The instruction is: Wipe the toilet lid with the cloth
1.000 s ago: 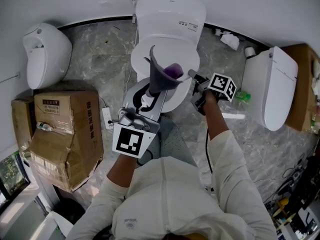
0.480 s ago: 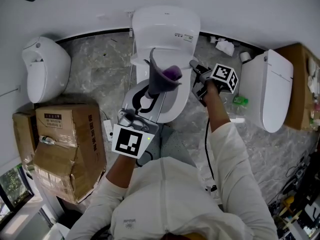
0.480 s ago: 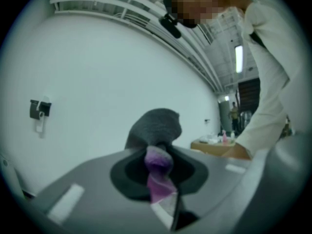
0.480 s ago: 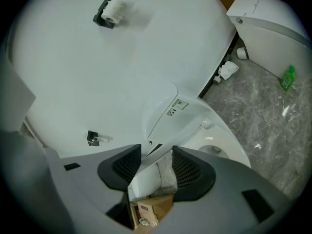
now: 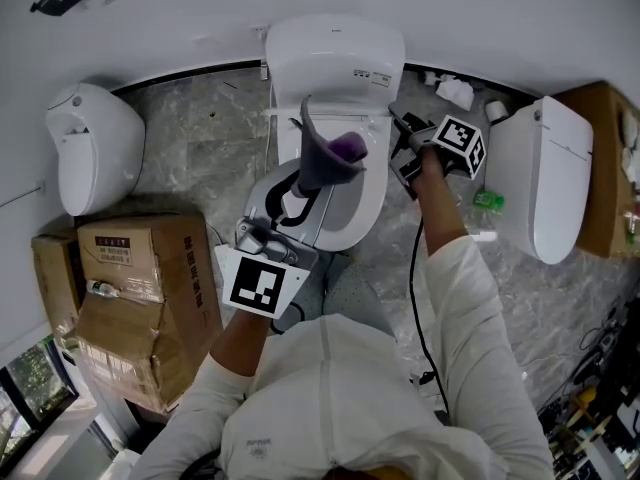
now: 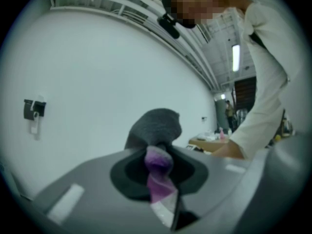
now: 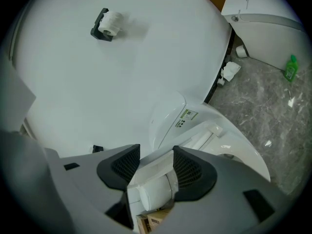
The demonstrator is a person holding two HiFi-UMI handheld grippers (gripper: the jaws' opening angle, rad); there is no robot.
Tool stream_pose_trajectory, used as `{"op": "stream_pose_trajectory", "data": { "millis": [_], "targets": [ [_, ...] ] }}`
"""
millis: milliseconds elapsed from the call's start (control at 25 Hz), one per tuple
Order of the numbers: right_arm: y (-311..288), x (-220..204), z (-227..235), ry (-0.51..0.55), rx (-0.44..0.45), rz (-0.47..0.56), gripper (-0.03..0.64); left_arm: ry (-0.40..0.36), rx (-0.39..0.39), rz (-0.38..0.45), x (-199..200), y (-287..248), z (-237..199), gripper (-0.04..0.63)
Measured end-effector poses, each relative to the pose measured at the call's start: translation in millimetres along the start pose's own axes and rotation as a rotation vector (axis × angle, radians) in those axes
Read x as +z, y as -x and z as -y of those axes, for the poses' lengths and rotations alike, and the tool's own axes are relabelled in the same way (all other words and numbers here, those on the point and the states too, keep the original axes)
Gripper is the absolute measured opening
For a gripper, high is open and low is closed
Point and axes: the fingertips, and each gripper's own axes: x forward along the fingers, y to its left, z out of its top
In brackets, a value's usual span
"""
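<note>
i am watching the head view, where the smooth, glossy white oval toilet lid (image 5: 365, 188) is lying flat in front of the boxy rear unit with the small printed sticker (image 5: 366, 72). the left gripper (image 5: 303, 186) is reaching over the lid from the near end. its jaws are pinching the soft grey and purple cloth (image 5: 325, 150), which is flaring up from them like a funnel. in the left gripper view the fabric (image 6: 158, 172) is twisting into a purple rope between the dark pads, with a fuzzy grey fold above. i cannot tell whether the cloth is touching the lid.

the right gripper (image 5: 408, 143) is hovering just beside the lid's right rear edge. its jaws have just been opening and are standing spread. the gap between its ribbed black pads (image 7: 187, 168) is showing only white porcelain further off.

a crumpled brown cardboard box (image 5: 140, 288) is sitting on the grey marbled floor (image 5: 200, 138) at the left, and a small green plastic bottle (image 5: 487, 199) is lying at the right.
</note>
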Motion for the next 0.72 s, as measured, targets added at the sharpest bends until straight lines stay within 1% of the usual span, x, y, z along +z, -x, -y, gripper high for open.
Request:
{"op": "stream_pose_trajectory", "data": {
  "millis": [160,320,560,720],
  "targets": [
    [-0.2,2.7,-2.5,0.005,0.027,0.026,0.221,0.005,0.004,-0.006,-4.3,0.3,-2.0,0.066],
    [-4.9,8.9,-3.7,0.003,0.04,0.057,0.222,0.019,0.005,-0.004,-7.8,-10.4,-5.5,0.066],
    [-9.3,14.4,-11.3,0.001,0.091,0.111,0.227,0.027,-0.032,-0.01,-9.8,-30.1,-5.7,0.066],
    [-13.1,20.3,-15.5,-0.012,0.127,0.167,0.229,0.031,-0.059,-0.022,-14.8,-42.7,-7.1,0.066]
  ]
}}
